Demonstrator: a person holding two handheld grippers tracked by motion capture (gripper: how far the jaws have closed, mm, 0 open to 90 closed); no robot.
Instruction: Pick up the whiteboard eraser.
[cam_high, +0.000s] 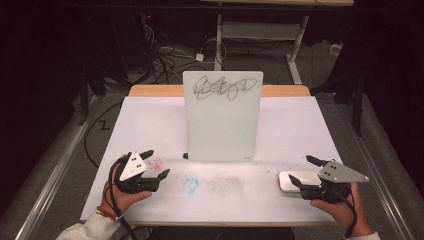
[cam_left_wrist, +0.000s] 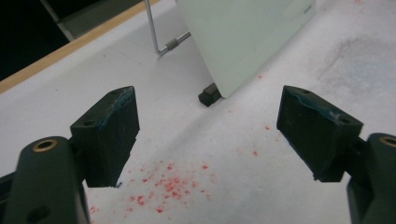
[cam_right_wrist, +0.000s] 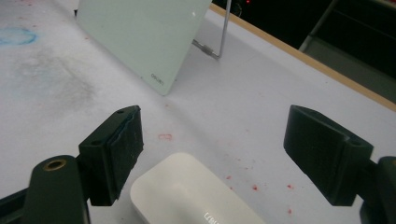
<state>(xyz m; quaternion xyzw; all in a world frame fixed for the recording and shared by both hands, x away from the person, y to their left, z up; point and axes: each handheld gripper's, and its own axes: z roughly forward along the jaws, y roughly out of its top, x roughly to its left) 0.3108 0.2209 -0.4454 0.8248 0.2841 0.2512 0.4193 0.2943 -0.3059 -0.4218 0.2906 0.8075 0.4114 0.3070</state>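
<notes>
one white rounded plastic eraser (cam_right_wrist: 191, 196) is seen on the white table (cam_high: 300, 130), between the wide open jaws of the right gripper (cam_high: 303, 173). one scribbled white standing board (cam_high: 222, 116) is behind. the left gripper (cam_high: 156, 162) is open and empty too.

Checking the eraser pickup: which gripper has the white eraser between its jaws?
The right gripper; the white eraser lies between its open jaws, while the left gripper spans bare table.

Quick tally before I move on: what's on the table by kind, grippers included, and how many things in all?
Whiteboard, standing on a wire prop, scribbled near the top: 1
White eraser, lying flat between the right gripper's jaws: 1
Grippers, both open: 2, left gripper and right gripper
Total: 4
</notes>
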